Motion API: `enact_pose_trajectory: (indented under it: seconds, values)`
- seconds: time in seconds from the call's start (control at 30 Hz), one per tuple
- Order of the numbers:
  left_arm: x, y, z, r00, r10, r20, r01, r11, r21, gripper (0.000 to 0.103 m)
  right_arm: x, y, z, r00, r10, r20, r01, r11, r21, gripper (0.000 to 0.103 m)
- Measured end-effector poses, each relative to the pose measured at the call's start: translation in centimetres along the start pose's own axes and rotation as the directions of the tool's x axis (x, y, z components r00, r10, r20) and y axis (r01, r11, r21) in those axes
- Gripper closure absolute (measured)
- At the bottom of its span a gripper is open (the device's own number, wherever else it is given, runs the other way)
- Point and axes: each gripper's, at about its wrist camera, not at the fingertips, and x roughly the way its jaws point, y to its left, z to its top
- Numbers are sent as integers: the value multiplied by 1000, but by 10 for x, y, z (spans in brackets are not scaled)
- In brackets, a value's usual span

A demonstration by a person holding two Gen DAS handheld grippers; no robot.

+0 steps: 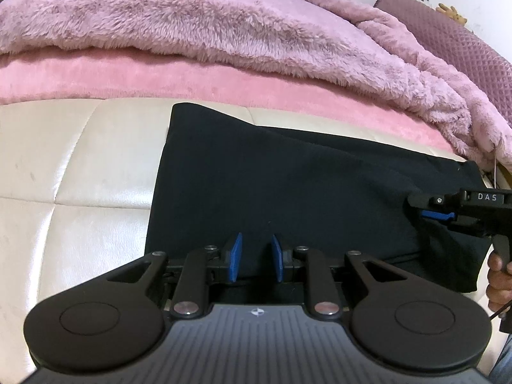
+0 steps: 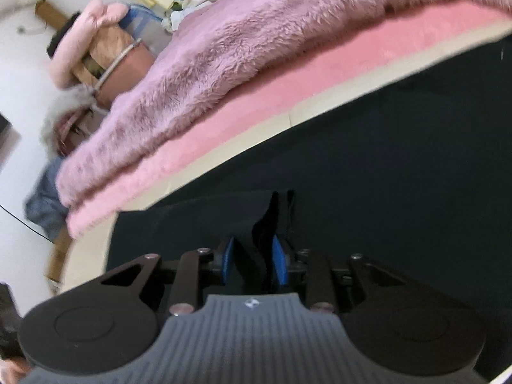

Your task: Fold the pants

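Observation:
Dark navy pants (image 1: 288,192) lie flat, folded lengthwise, on a cream quilted surface (image 1: 80,176). My left gripper (image 1: 256,256) rests over the pants' near edge. Its blue pads (image 1: 236,257) stand apart, and only flat cloth shows in the gap. My right gripper (image 1: 416,212) comes in from the right at the pants' right end, held by a hand (image 1: 499,275). In the right wrist view a raised ridge of the pants (image 2: 368,176) stands pinched between my right gripper's (image 2: 254,256) blue pads (image 2: 279,264).
A fluffy mauve blanket (image 1: 224,25) and a pink sheet (image 1: 160,76) lie just beyond the pants. A purple quilted cushion (image 1: 454,41) sits at the far right. Bags and clothes (image 2: 96,48) are piled on the floor past the bed's end.

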Motion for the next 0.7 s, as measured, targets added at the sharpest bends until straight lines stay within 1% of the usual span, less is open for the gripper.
enact_pose_trajectory:
  seconds: [0.03, 0.07, 0.13, 0.2, 0.23, 0.27, 0.3, 0.33, 0.37, 0.43, 0.5, 0.53, 0.57, 0.6, 0.63, 0.7]
  values:
    - [0, -1, 0, 1000, 2, 0, -2, 1000, 2, 77, 1, -2, 1, 1000, 21, -8, -21, 1000, 16, 103]
    - [0, -1, 0, 1000, 3, 0, -3, 1000, 4, 77, 2, -4, 1, 999, 37, -15, -36, 999, 31, 103]
    - [0, -1, 0, 1000, 2, -5, -2, 1000, 9, 77, -2, -3, 3, 999, 44, 2, -44, 999, 30, 103]
    - [0, -2, 0, 1000, 2, -12, -2, 1000, 20, 77, -14, 3, 7, 996, 70, 47, -71, 997, 13, 103]
    - [0, -2, -1, 1000, 0, -12, 0, 1000, 27, 77, -21, 10, 8, 994, 81, 70, -80, 997, -22, 103]
    - [0, -2, -1, 1000, 0, -14, 1, 999, 32, 77, -24, 18, 8, 996, 52, 75, -46, 996, -71, 103]
    - [0, -2, -1, 1000, 0, -16, 0, 999, 33, 77, -19, 21, 6, 999, -5, 52, 10, 995, -104, 103]
    - [0, -3, -1, 1000, -1, -18, 2, 999, 34, 77, -13, 20, 4, 999, -34, 28, 37, 993, -110, 103]
    - [0, -3, -1, 1000, -5, -22, 6, 999, 36, 77, -7, 17, 1, 998, -58, 6, 58, 994, -98, 103]
    - [-2, -3, 0, 999, -18, -31, 20, 999, 44, 77, 1, 14, -2, 996, -89, 3, 88, 992, -95, 103]
    - [-4, -4, 2, 999, -18, -33, 20, 998, 57, 77, 2, 16, -1, 995, -100, -10, 98, 991, -93, 103]
    - [-6, -4, 3, 999, -28, -30, 30, 998, 52, 77, 1, 18, 0, 993, -116, -10, 114, 988, -102, 103]
    - [-9, -4, 5, 999, -49, -23, 49, 998, 37, 77, -4, 19, 1, 987, -161, -1, 160, 979, -123, 101]
    - [-9, -5, 7, 998, -64, -17, 64, 998, 23, 77, -6, 21, 2, 979, -204, 6, 203, 969, -140, 100]
    - [-10, -8, 9, 997, -82, -11, 82, 997, 13, 77, -10, 21, 3, 975, -221, 12, 220, 965, -144, 100]
    - [-7, -16, 14, 995, -100, -10, 101, 995, 23, 77, -25, 14, 5, 988, -155, 28, 157, 984, -88, 100]
